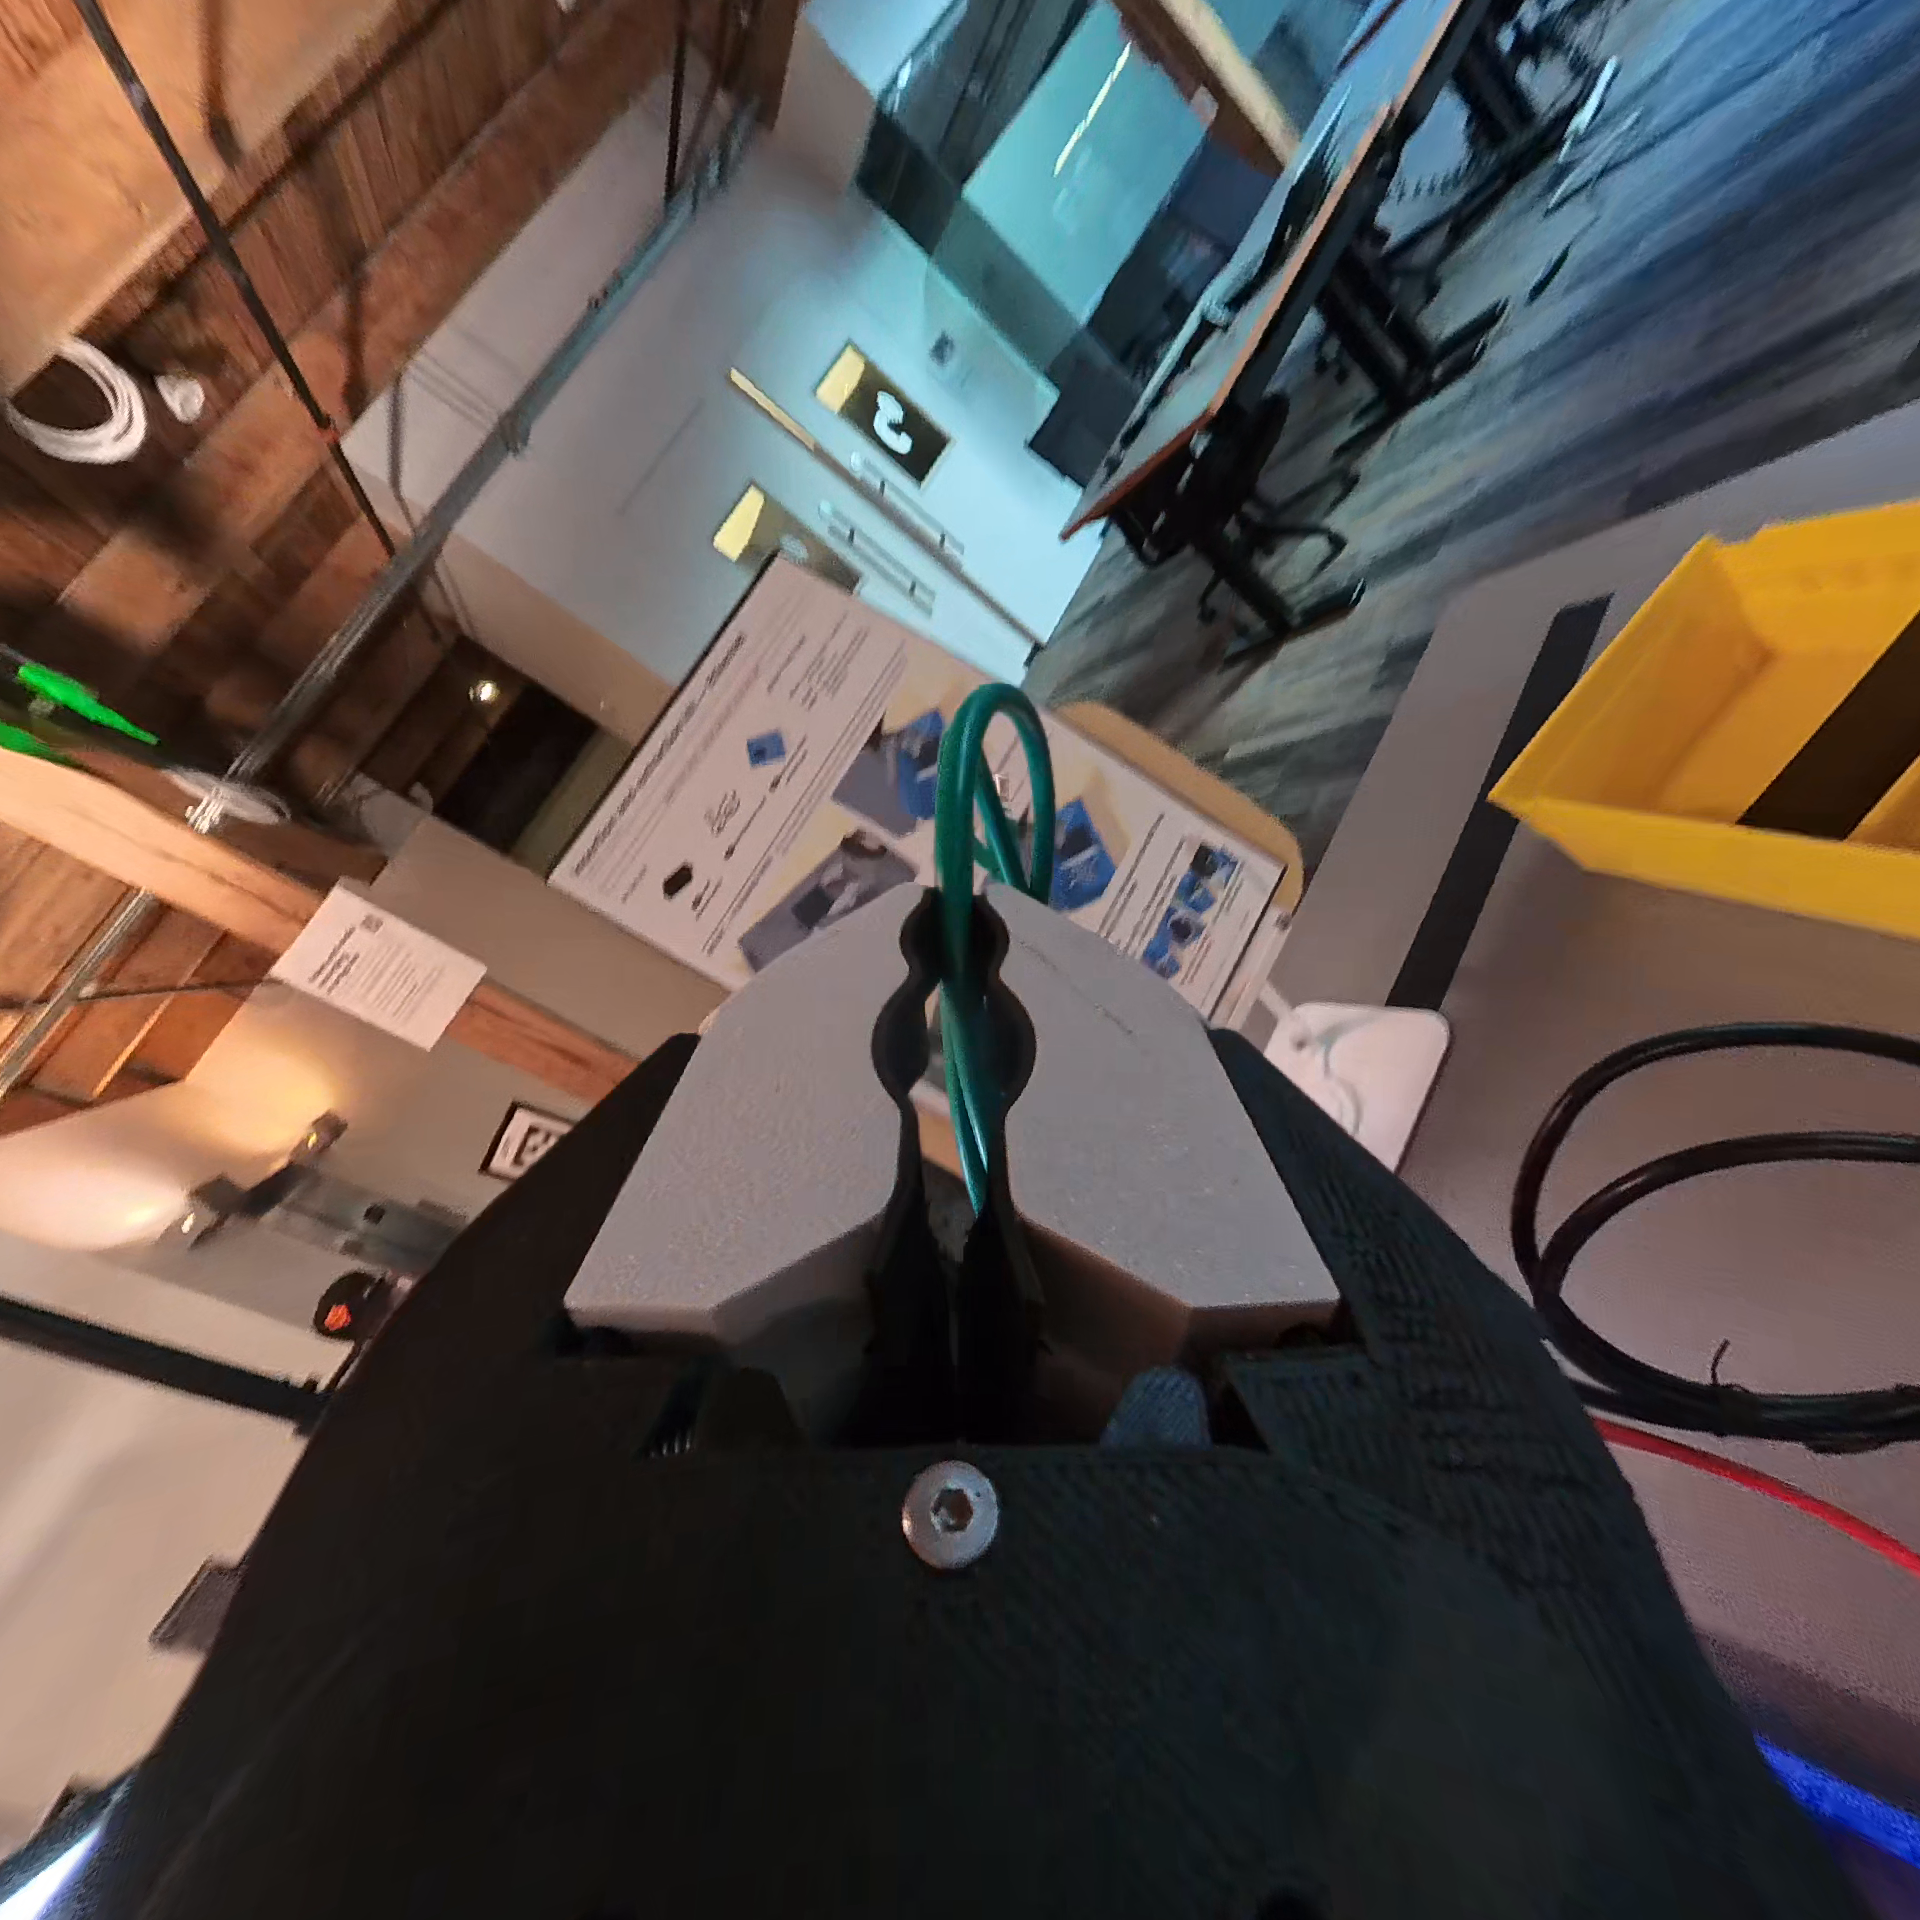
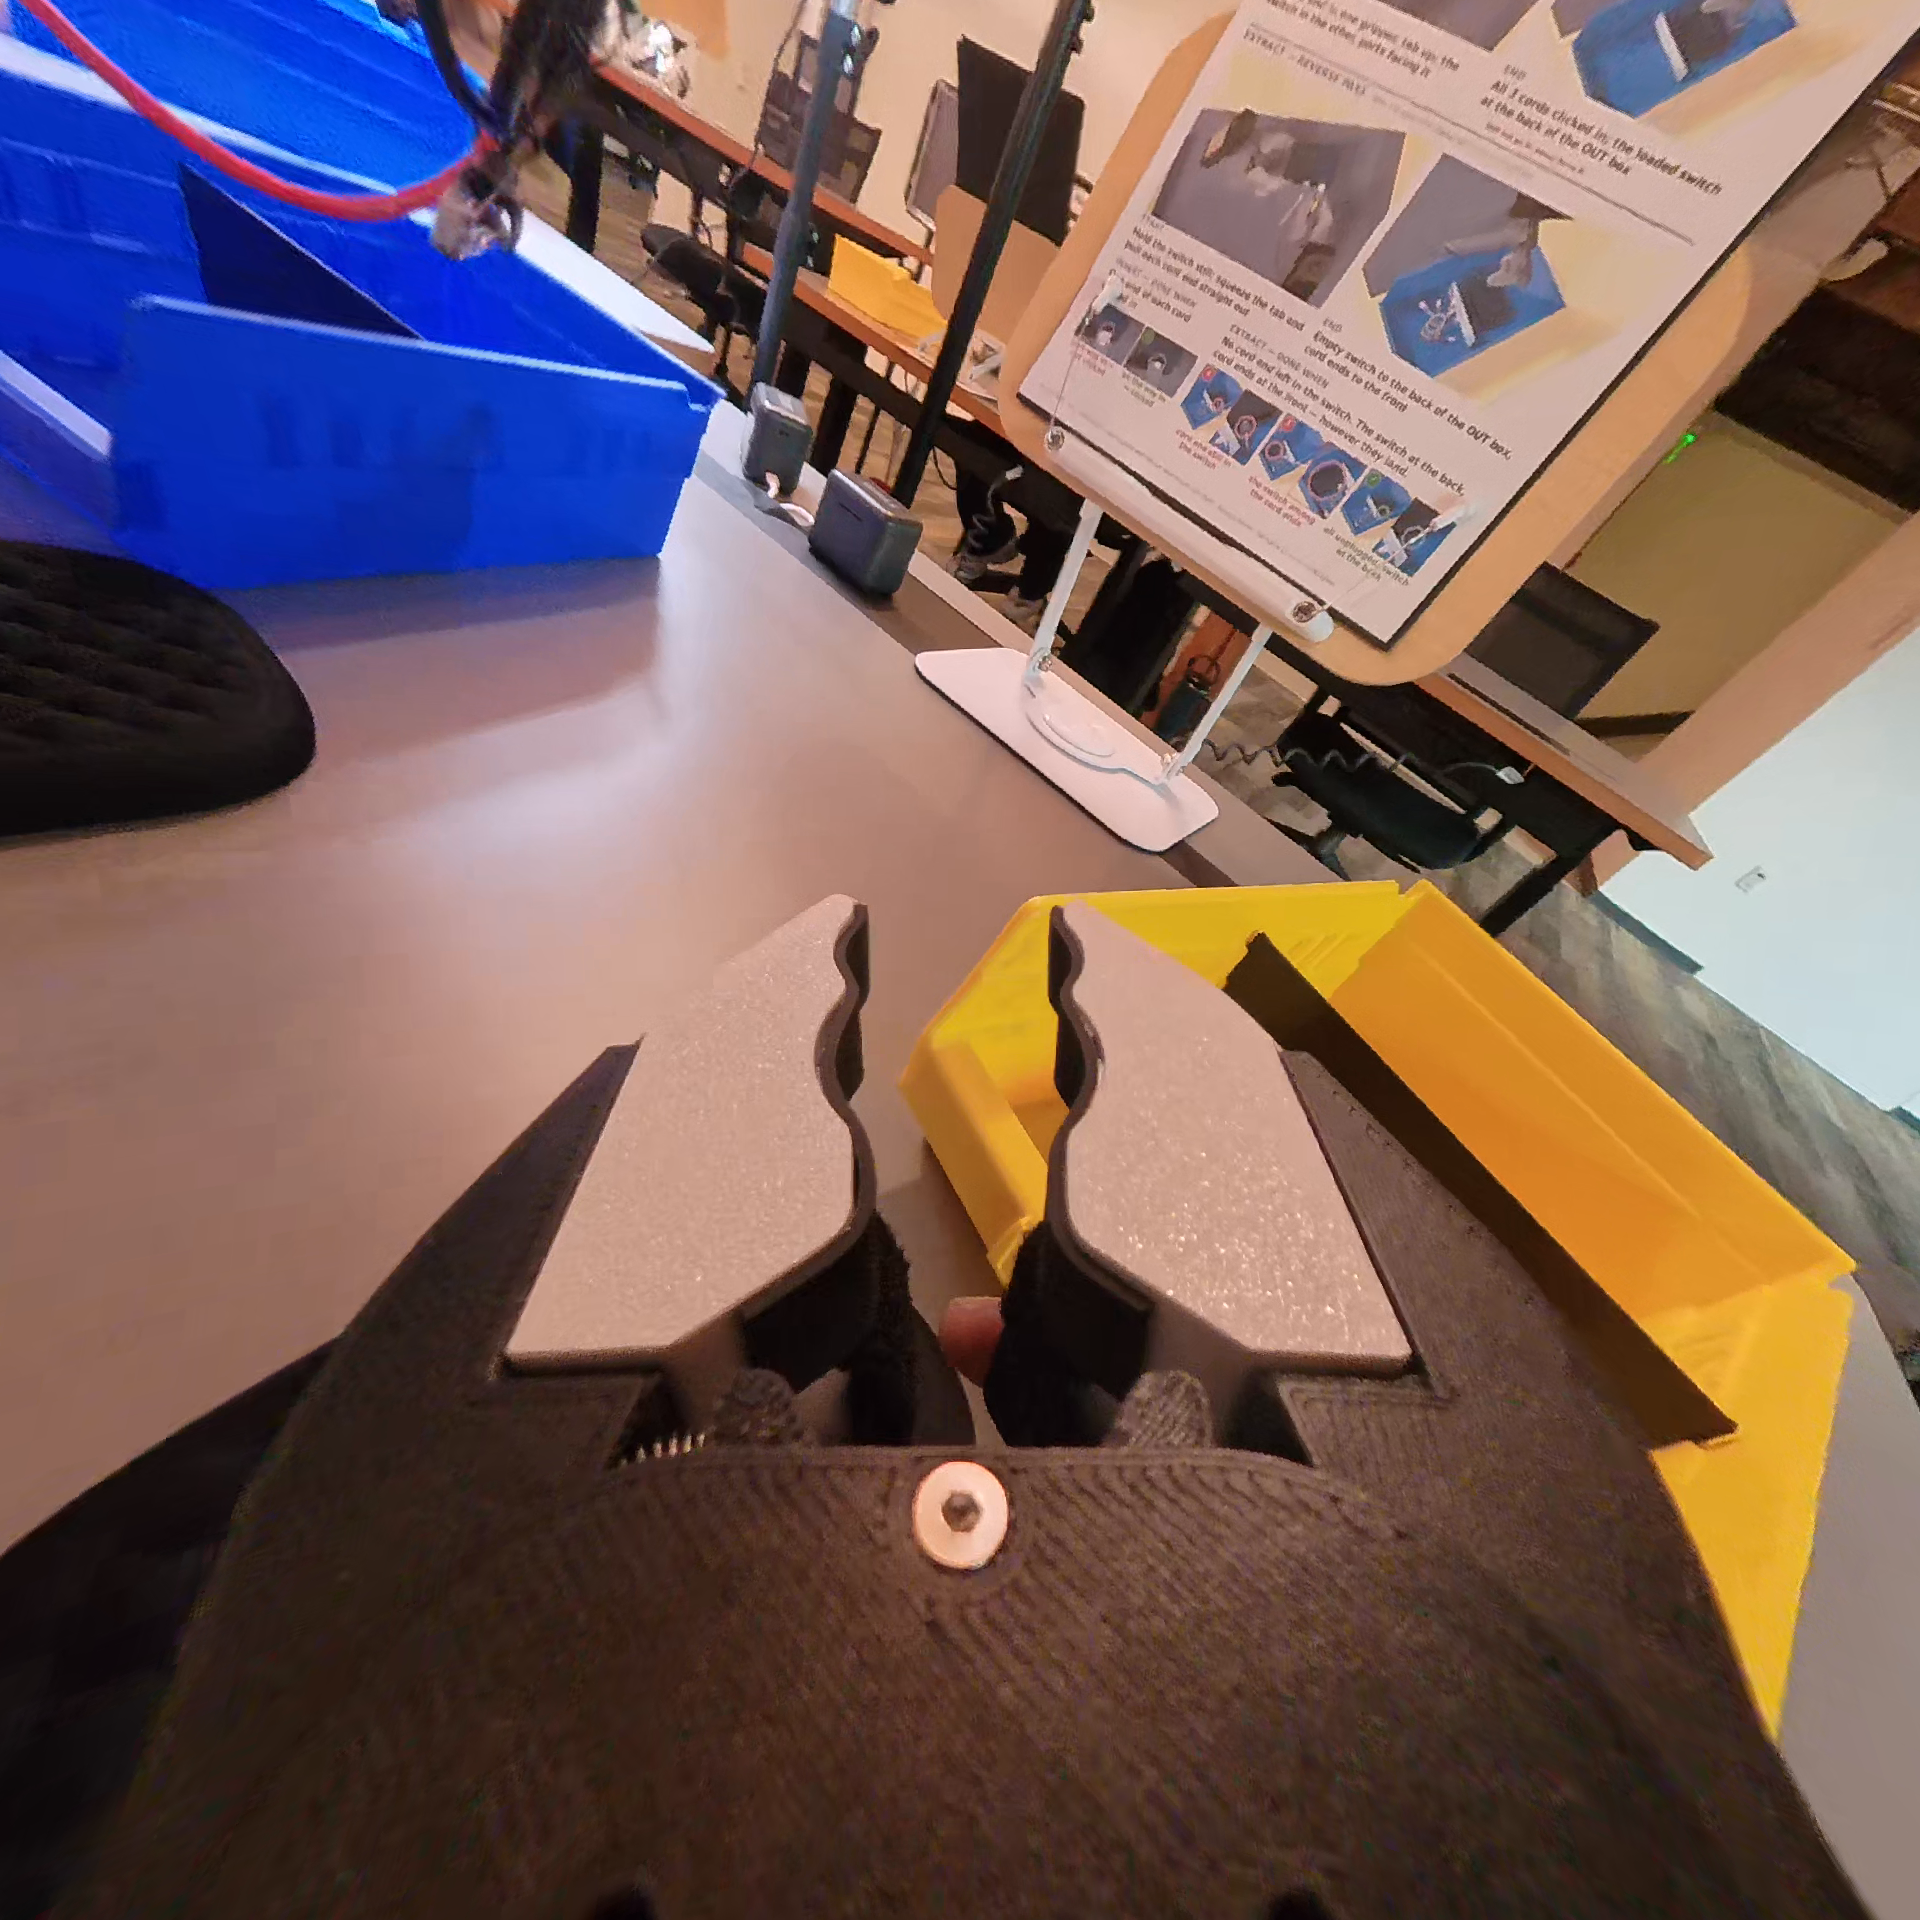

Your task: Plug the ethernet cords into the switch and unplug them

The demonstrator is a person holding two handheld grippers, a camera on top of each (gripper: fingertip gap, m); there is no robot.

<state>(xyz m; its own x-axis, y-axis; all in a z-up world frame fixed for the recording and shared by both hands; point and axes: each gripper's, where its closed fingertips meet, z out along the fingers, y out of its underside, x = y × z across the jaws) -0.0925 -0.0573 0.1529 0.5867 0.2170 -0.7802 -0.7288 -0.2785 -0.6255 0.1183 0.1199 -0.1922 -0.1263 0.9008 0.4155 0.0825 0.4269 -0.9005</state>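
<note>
Two grippers were up: the left gripper (image 1: 961, 935) pinched a looped green ethernet cord (image 1: 987, 790) between its fingers, while the right gripper (image 2: 956, 997) hung spread apart, holding nothing, near a yellow bin (image 2: 1538, 1101).

On my right wrist view, the bin (image 2: 1538, 1132) sat on the table (image 2: 520, 883) right of my fingers, the instruction board's stand (image 2: 1070, 738) behind it, another bin (image 2: 395, 457) far left.
</note>
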